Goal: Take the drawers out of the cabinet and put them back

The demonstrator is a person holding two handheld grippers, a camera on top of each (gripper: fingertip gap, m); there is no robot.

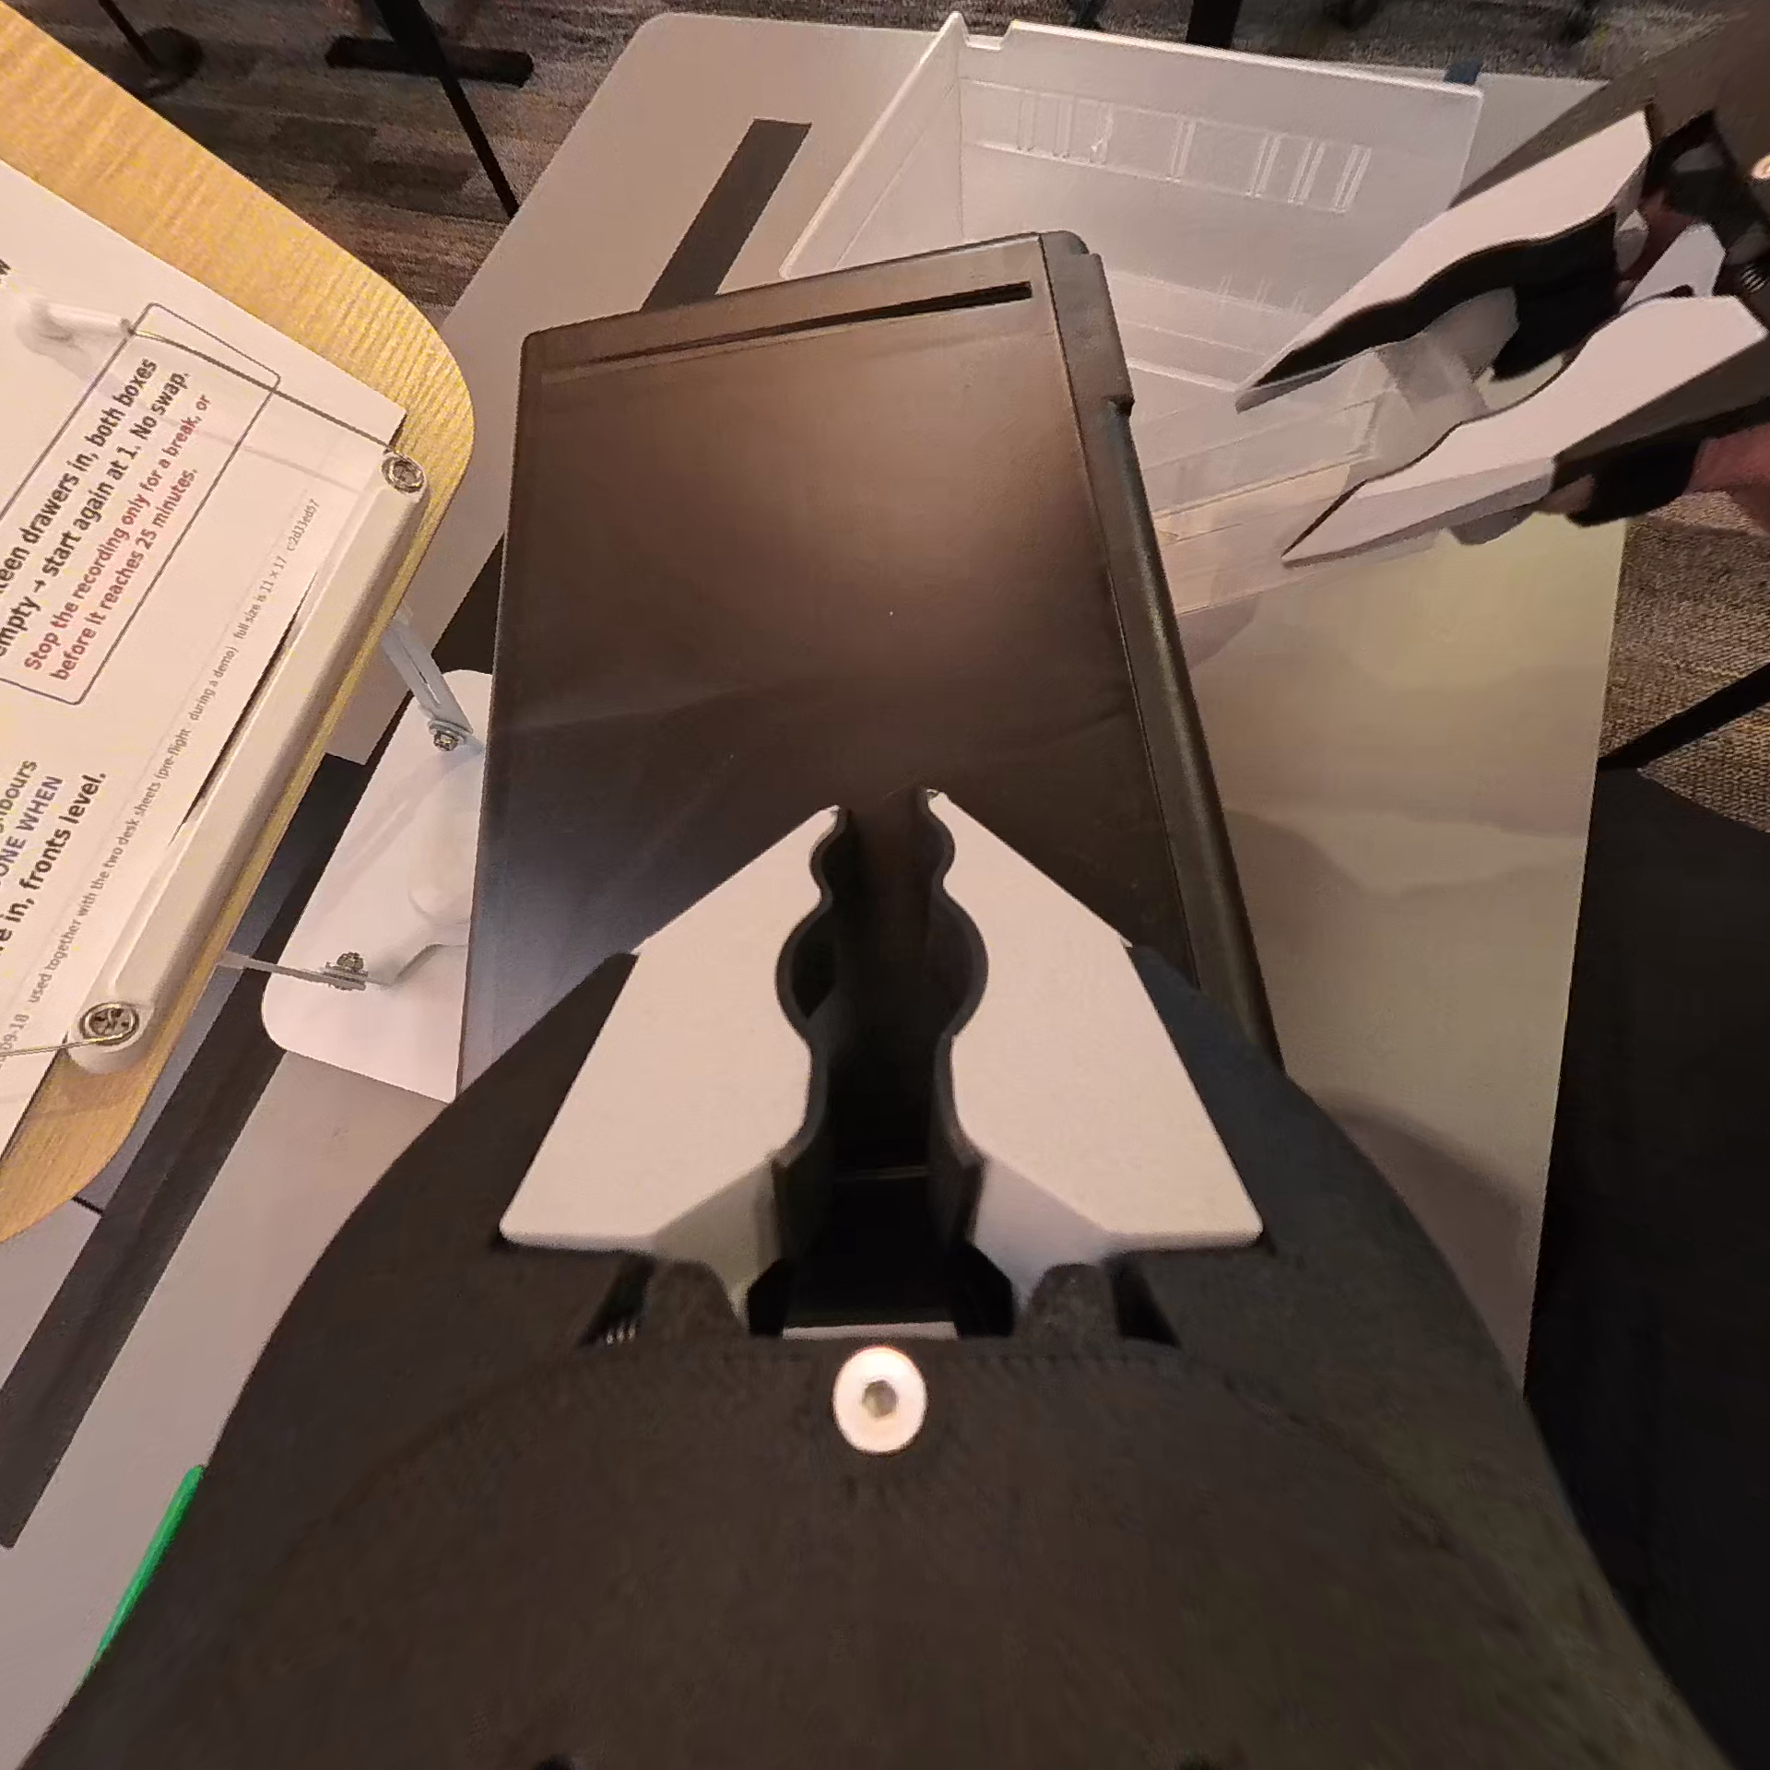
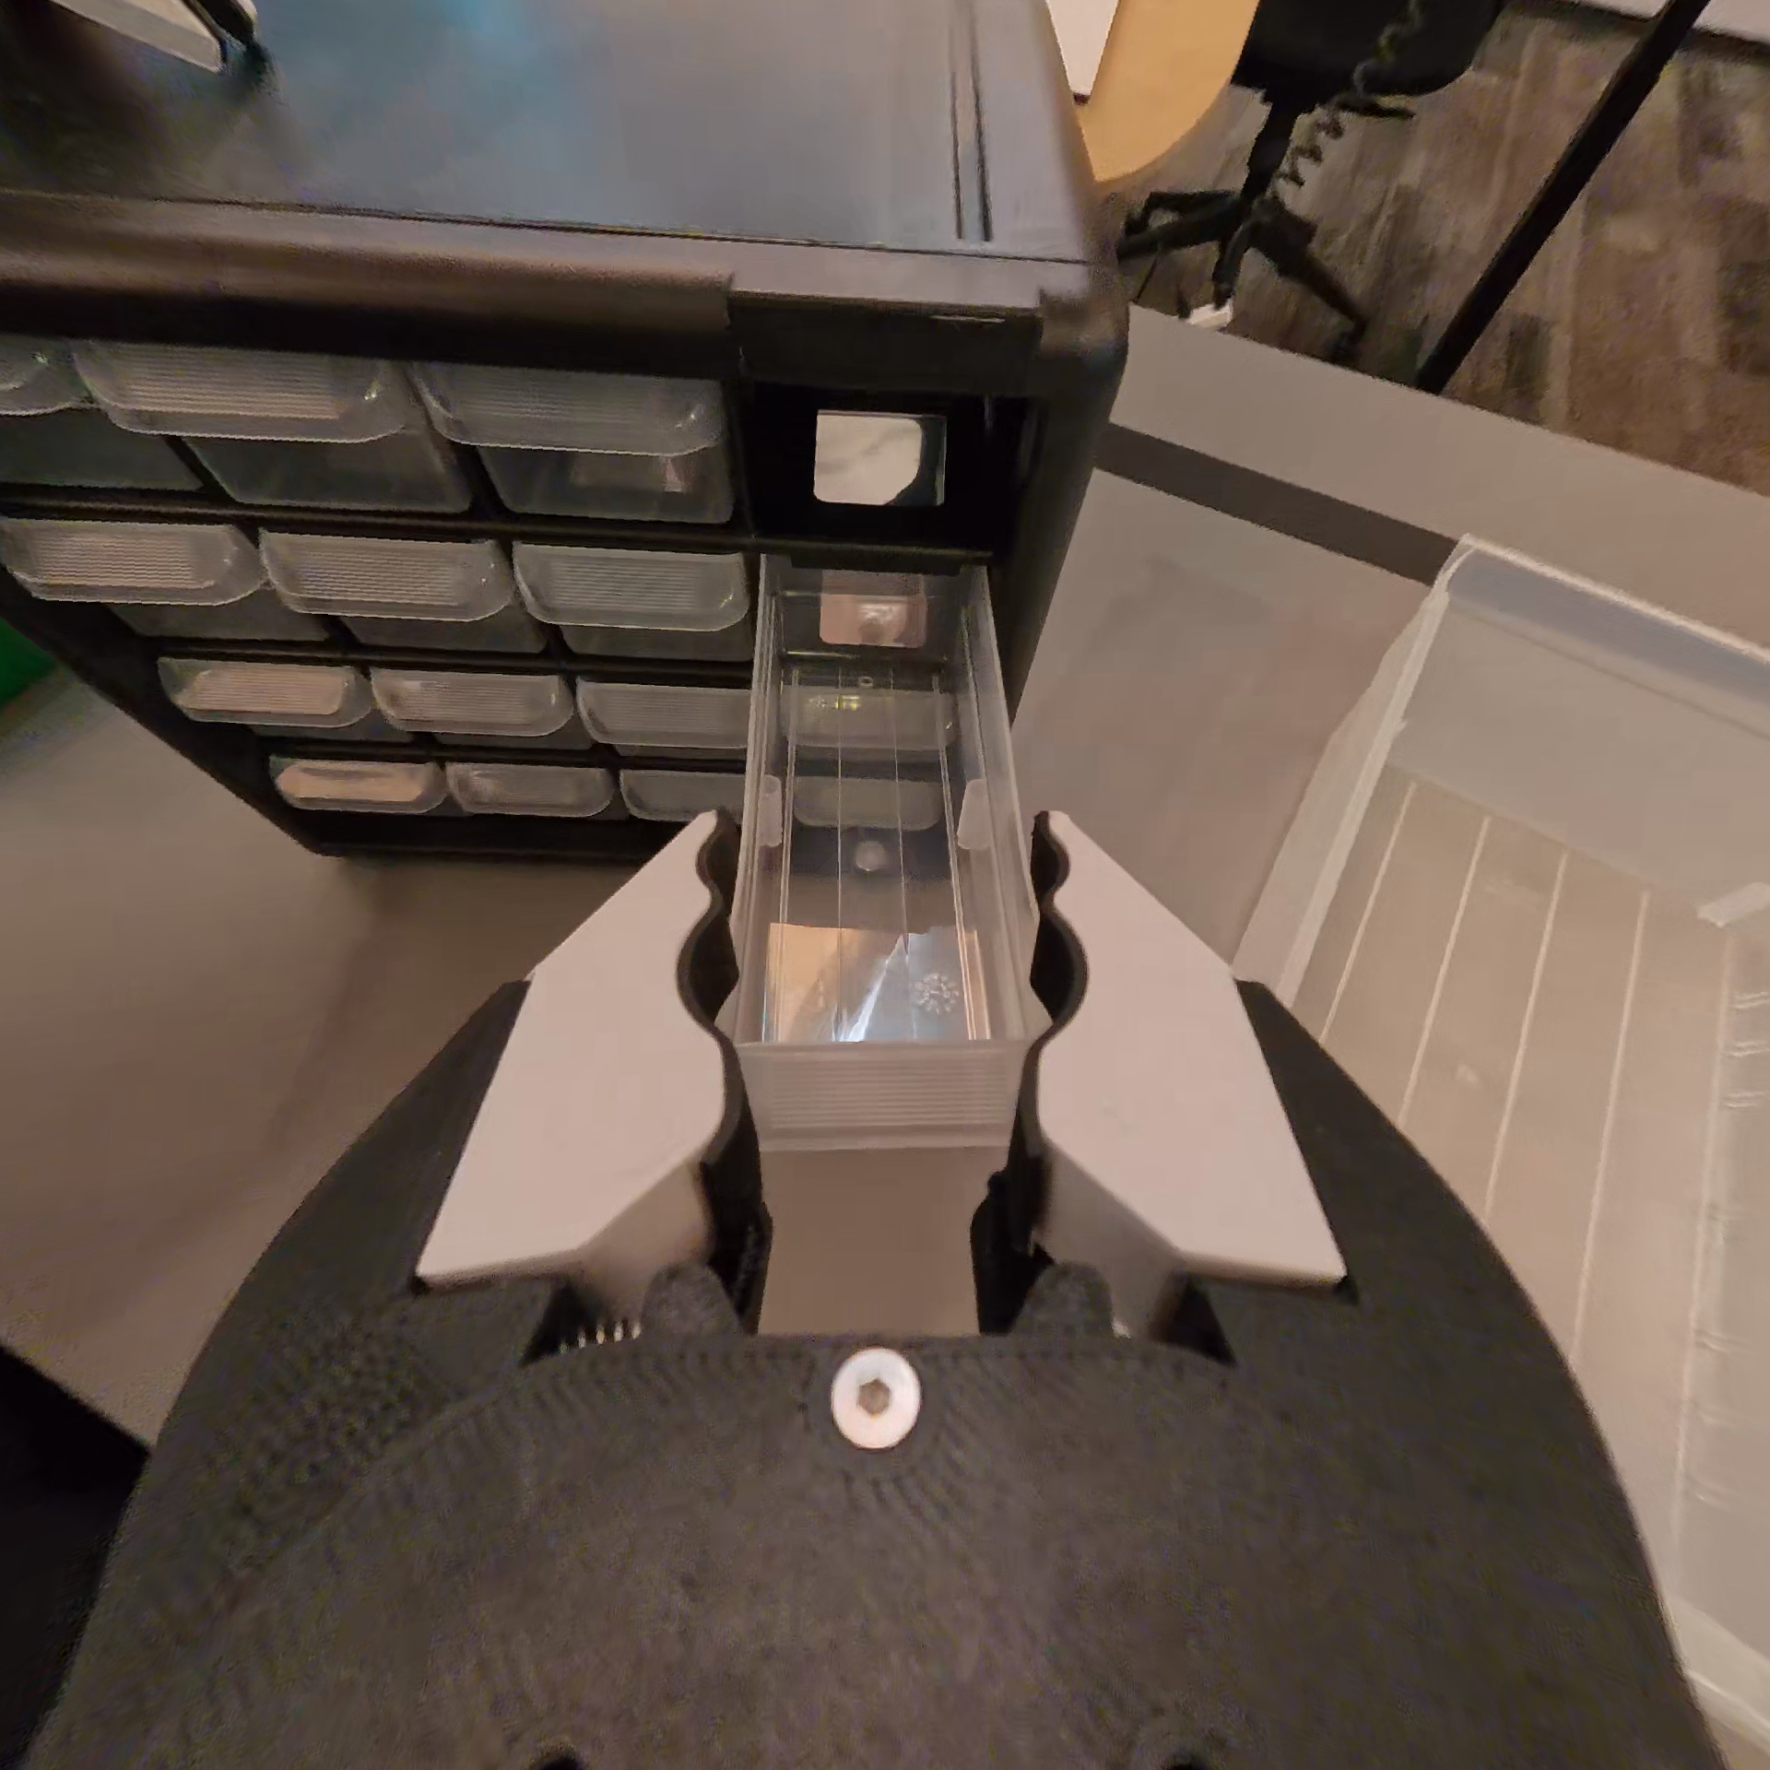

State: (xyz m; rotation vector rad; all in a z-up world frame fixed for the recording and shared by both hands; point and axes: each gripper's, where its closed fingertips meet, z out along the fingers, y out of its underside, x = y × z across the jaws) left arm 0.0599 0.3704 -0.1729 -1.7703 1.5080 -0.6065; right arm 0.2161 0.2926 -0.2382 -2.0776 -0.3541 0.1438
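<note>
Right tongs [image 2: 876,958] clamp the clear drawer [image 2: 872,919] by its sides, half out of the cabinet [image 2: 575,249] — second row, rightmost slot. Left tongs [image 1: 886,814] narrow, empty, on the cabinet top — probably bracing it.

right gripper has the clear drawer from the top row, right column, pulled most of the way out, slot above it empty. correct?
Not the top row. In the right wrist view the clear drawer between the jaws of the right gripper comes from the second row, right column of the black cabinet; the empty slot above it is the top-row one. The rest holds.
</note>
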